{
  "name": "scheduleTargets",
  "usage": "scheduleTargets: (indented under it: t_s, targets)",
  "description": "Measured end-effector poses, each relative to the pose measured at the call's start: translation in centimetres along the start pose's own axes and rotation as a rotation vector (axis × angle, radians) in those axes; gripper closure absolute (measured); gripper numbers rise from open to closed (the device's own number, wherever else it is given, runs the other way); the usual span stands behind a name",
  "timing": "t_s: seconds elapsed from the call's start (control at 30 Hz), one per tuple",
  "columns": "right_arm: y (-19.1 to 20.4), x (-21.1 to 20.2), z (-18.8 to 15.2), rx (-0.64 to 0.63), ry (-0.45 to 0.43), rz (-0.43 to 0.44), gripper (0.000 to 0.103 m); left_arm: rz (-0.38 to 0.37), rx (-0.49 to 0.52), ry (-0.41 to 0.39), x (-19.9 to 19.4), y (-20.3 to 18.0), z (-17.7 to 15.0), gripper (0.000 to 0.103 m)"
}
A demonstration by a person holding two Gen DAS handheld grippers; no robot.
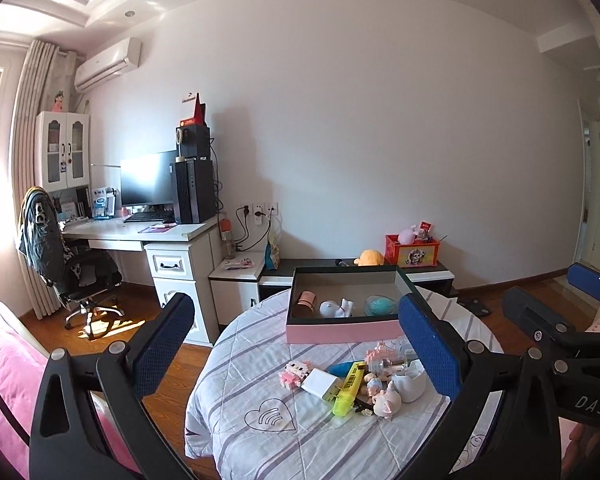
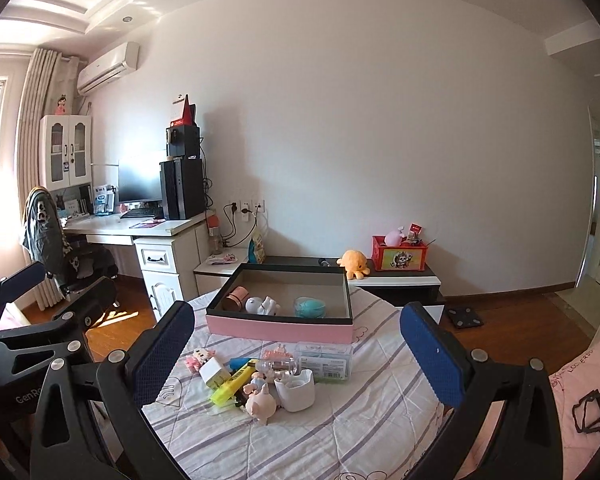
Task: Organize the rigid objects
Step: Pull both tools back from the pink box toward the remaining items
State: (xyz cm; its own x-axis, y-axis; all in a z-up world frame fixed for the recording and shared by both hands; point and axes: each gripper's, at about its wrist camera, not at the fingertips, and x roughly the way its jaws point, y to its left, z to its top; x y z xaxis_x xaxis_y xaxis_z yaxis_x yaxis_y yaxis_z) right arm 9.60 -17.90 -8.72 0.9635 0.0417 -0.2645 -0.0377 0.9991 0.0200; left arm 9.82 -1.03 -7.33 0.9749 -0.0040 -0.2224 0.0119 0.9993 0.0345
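Note:
A pink box with a dark rim (image 1: pixel 342 330) (image 2: pixel 280 328) stands on the far side of a striped cloth-covered surface (image 1: pixel 260 432) (image 2: pixel 360 420). In it lie a pink cylinder (image 2: pixel 236 298), a white figurine (image 2: pixel 265 305) and a teal egg (image 2: pixel 310 306). In front of the box lies a pile: a yellow highlighter (image 1: pixel 346 388) (image 2: pixel 232 386), a white charger (image 1: pixel 319 383), a pig figurine (image 1: pixel 386 402) (image 2: pixel 262 402), a white cup (image 2: pixel 296 388), a clear bottle (image 2: pixel 278 364). My left gripper (image 1: pixel 300 344) and my right gripper (image 2: pixel 296 354) are open, empty, held above the pile.
A desk with monitor and computer tower (image 1: pixel 192 192) and an office chair (image 1: pixel 72 276) stand at the left. A low cabinet behind the box holds an orange plush (image 2: pixel 352 262) and a red toy crate (image 2: pixel 400 256). Wood floor (image 1: pixel 112 320) lies left of the surface. A pink bedspread (image 1: pixel 4 380) lies left.

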Motion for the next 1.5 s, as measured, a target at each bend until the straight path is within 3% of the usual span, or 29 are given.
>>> scheduleTargets:
  t_s: [0.4,0.67,0.97,1.27,1.5]
  targets:
    - [-0.3,-0.6,-0.5,-0.001,0.002,0.001,0.0,0.002,0.004,-0.003,-0.2,-0.2,-0.1,0.0]
    - [-0.5,1.6,-1.0,0.001,0.048,0.002,0.0,-0.017,-0.006,0.04,1.5,0.0,-0.8,0.0]
    - [-0.4,6.4,-3.4,-0.015,0.169,0.007,0.0,-0.041,0.005,0.17,6.1,0.2,-3.8,0.0]
    - [-0.8,11.6,-8.2,-0.017,0.327,0.027,0.0,-0.104,0.038,0.335,11.0,0.2,-8.7,0.0]
    - [-2.8,16.3,-11.6,0.008,0.437,-0.025,0.0,-0.11,0.048,0.438,14.3,0.6,-11.6,0.0]
